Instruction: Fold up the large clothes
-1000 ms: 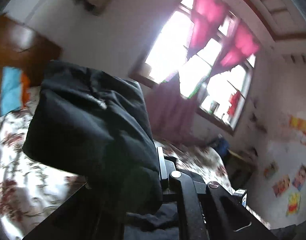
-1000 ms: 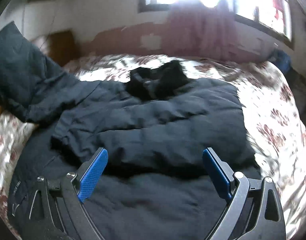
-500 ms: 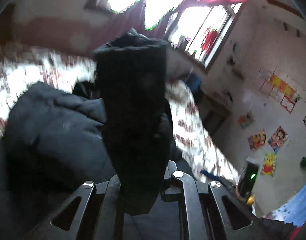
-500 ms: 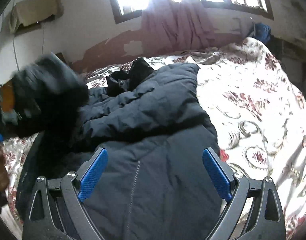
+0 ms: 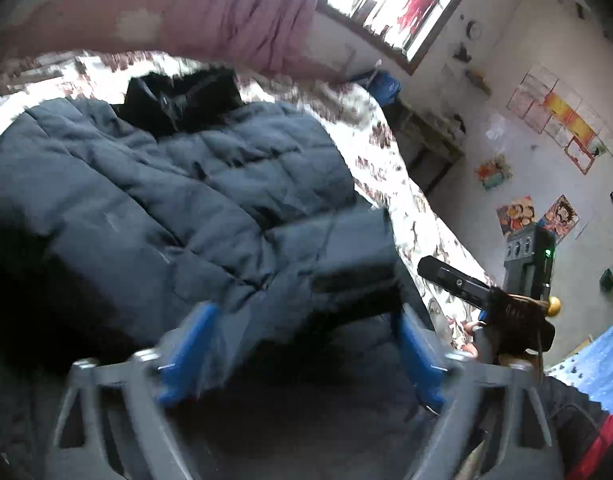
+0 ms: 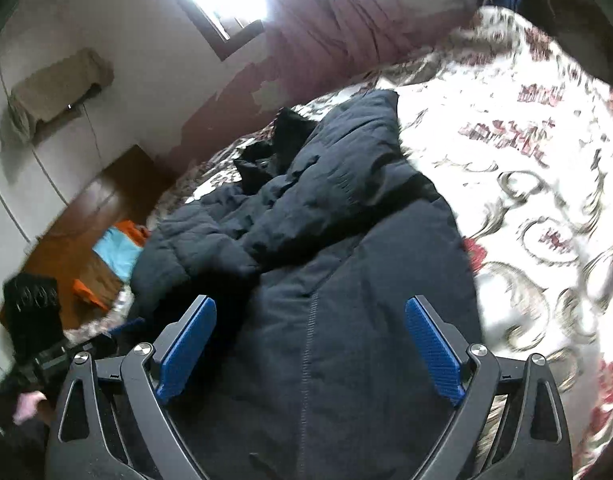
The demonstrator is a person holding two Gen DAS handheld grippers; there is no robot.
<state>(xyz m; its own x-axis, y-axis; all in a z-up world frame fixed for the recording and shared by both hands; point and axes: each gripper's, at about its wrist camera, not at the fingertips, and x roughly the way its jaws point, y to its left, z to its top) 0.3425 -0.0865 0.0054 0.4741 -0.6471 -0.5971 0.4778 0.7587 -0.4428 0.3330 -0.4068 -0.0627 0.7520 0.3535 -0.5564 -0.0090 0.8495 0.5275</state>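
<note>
Right wrist view alone: orange cloth [image 6: 132, 229] beside jacket [image 6: 326, 264]; both grippers' fingers [image 6: 188, 346] wide.

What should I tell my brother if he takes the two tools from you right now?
Left tool: open, holding nothing, hanging just over the near part of the jacket.
Right tool: open, holding nothing, also over the near end of the jacket.
The dark puffy jacket lies on the flowered bedspread, its black hood at the far end near the window.
Done: one sleeve is laid across the body.
Left: the jacket looks bunched and only partly folded; it probably needs smoothing, then the near end folded up toward the hood.
</note>
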